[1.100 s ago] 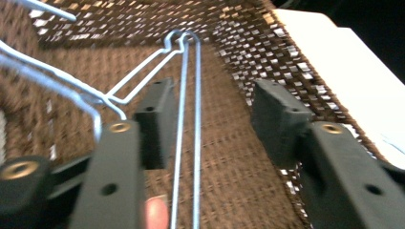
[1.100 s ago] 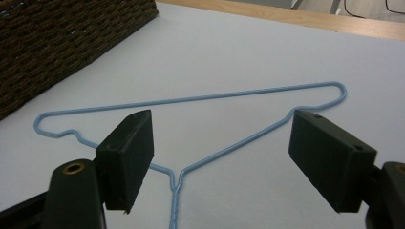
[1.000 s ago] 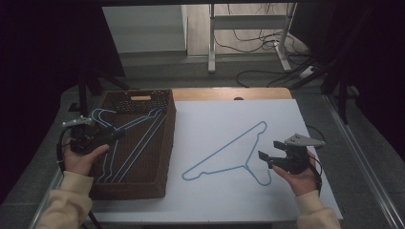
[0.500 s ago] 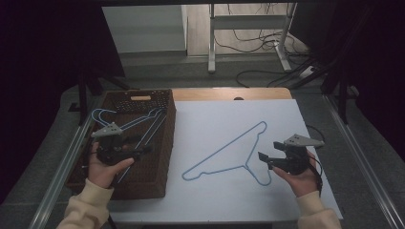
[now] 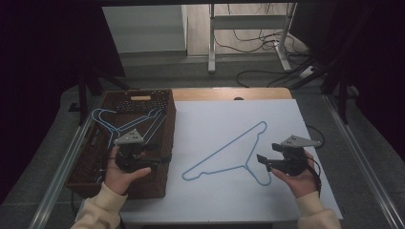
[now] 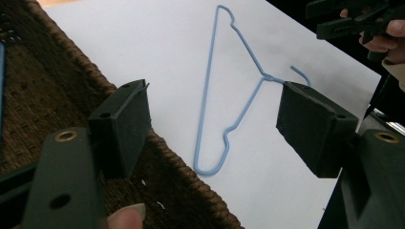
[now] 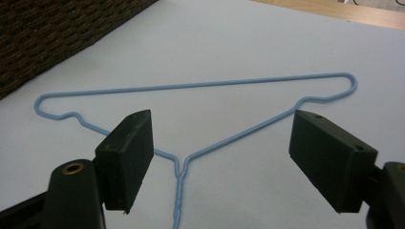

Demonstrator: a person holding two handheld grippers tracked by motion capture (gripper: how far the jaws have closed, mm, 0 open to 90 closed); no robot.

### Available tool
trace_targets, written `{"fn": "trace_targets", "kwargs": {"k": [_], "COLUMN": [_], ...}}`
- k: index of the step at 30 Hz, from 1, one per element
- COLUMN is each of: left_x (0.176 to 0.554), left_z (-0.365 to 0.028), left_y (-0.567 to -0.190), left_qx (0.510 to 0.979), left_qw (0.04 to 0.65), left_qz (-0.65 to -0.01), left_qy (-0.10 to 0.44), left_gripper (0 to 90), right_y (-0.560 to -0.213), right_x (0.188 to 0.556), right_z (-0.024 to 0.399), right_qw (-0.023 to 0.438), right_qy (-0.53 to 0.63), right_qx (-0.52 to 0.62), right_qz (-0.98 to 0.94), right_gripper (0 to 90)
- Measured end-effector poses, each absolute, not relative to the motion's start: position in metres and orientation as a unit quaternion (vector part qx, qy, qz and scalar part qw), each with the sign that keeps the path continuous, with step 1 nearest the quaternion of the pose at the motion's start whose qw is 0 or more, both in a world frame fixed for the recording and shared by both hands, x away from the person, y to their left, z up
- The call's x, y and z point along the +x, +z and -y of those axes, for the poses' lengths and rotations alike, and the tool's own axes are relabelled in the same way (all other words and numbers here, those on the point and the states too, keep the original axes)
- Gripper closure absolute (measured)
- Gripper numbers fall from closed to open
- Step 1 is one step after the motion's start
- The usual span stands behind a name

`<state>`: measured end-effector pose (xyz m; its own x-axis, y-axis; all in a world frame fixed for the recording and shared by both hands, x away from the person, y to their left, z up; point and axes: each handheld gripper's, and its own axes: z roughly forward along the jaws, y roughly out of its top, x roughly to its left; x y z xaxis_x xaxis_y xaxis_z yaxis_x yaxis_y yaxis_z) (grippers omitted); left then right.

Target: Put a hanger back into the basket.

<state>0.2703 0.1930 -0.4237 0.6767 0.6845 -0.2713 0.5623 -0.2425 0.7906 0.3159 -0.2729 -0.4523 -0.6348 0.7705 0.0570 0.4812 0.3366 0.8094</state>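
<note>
A light-blue wire hanger [image 5: 224,155] lies flat on the white sheet [image 5: 229,114], its hook toward the right hand. My left gripper [image 5: 165,159] hovers over the right rim of the dark wicker basket [image 5: 143,98], pointing at the sheet. Its jaws have just been opening and stand open with nothing between them [image 6: 215,124]. Beyond them I see the hanger [image 6: 210,86]. My right gripper [image 5: 265,155] is open beside the hook. In its own view [image 7: 222,157] the hanger's neck [image 7: 184,167] lies on the sheet below the spread jaws, untouched.
More blue hangers [image 5: 112,121] lie in the basket, partly over its left edge. The wooden table edge [image 5: 229,93] runs behind the sheet. Metal rails [image 5: 363,157] border both sides, with cables on the floor beyond.
My left hand has travelled right, from the basket's left edge across to its right rim, and its jaws have widened. The right hand and the hanger on the sheet have stayed put.
</note>
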Motion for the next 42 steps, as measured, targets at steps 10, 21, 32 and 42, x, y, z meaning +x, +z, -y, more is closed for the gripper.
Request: {"fn": "trace_targets", "kwargs": {"k": [10,21,32,42], "left_x": [0.27,0.272,0.272,0.272], "left_z": [-0.191,-0.193,-0.19,-0.192], "left_y": [-0.424,-0.426,-0.429,-0.431], "left_qx": [0.788,0.789,0.794,0.793], "left_qw": [0.468,0.468,0.461,0.461], "left_qz": [-0.394,-0.395,-0.393,-0.396], "left_qy": [0.064,0.059,0.056,0.055], "left_gripper": [27.0,27.0,27.0,27.1], "right_y": [-0.449,-0.452,-0.462,-0.473], "right_x": [0.313,0.311,0.314,0.319], "right_z": [0.27,0.261,0.249,0.231], "right_qw": [0.171,0.148,0.12,0.102], "right_qy": [0.407,0.368,0.309,0.249], "right_qx": [0.391,0.399,0.408,0.406], "right_qz": [-0.808,-0.827,-0.851,-0.873], "right_gripper": [24.1,24.1,23.5,36.3]}}
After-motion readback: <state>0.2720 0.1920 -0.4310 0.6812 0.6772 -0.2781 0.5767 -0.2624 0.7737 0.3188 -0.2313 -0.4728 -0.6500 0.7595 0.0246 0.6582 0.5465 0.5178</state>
